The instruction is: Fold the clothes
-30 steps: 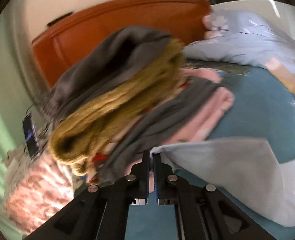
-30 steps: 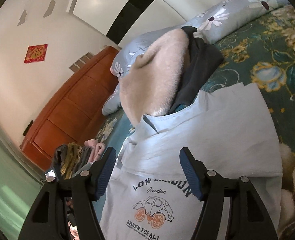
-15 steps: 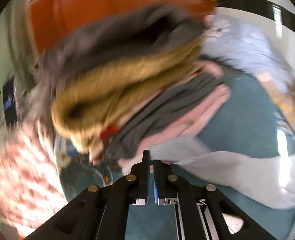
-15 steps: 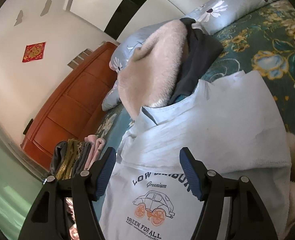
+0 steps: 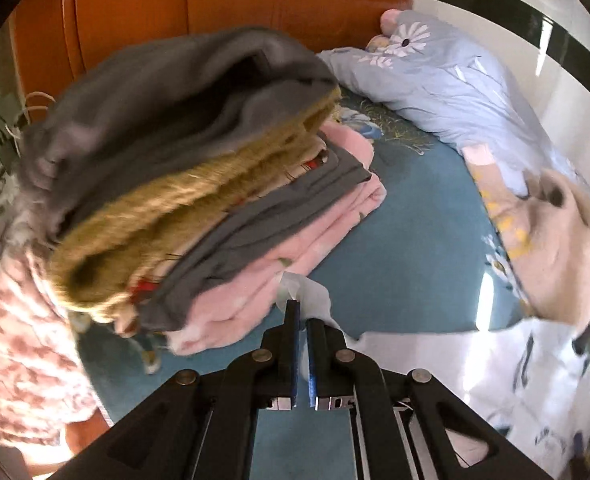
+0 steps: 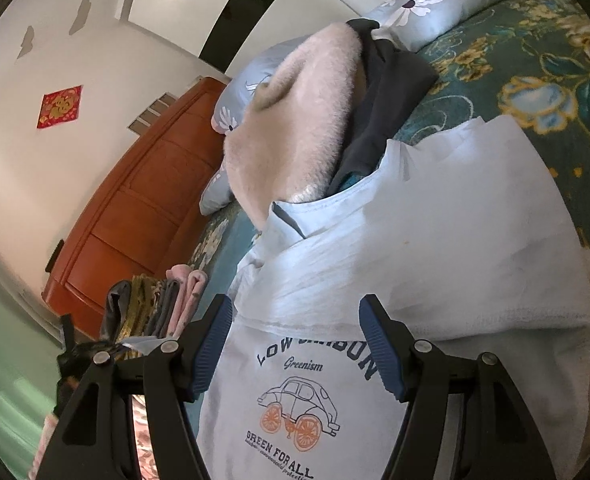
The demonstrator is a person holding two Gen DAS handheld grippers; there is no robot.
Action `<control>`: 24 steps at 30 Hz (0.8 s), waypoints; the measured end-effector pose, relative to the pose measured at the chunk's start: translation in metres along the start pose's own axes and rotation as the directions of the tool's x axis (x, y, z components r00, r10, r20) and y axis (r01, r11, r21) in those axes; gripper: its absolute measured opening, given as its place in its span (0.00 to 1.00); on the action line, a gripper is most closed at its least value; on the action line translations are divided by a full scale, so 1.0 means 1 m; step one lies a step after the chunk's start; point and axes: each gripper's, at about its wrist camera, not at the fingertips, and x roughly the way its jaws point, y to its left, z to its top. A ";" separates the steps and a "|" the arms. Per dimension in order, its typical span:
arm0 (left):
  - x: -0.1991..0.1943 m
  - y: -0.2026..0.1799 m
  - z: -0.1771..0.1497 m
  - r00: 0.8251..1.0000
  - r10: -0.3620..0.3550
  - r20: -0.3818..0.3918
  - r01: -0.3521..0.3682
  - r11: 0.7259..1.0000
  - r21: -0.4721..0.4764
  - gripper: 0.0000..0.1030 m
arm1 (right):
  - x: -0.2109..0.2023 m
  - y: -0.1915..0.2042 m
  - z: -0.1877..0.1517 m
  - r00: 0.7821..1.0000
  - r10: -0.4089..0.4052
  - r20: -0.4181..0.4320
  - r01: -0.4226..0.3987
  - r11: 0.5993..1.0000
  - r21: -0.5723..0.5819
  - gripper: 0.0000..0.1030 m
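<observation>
- While your left gripper (image 5: 301, 312) pinches a corner of the pale blue T-shirt (image 6: 435, 248), jaws clamped tight on the fabric, you're mid-fold: that looks like a sleeve or side edge being lifted to carry across the shirt.
- Just beyond those fingers sits the stack of folded clothes (image 5: 199, 184), grey on top, mustard, grey and pink beneath, so watch you don't drag the raised cloth into it.
- Further right, the teal floral bedspread (image 5: 407, 248) shows bare between the stack and the shirt's body, which spreads away to the lower right.
- Over to your right gripper (image 6: 297, 344): its fingers stand wide apart, hovering above the printed chest and holding nothing.
- Past it, a fluffy cream garment (image 6: 303, 120) and a dark one (image 6: 387, 92) lie at the collar end, touching the shirt.
- Next move, as I read it: bring the left corner over toward the print, and let the right pin or smooth the middle.
</observation>
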 end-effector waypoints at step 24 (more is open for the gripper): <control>0.078 0.007 -0.016 0.979 -0.181 -0.090 0.158 0.964 -0.214 0.45 | 0.010 0.003 -0.005 0.999 -0.018 -0.040 0.016 0.999 -0.040 0.65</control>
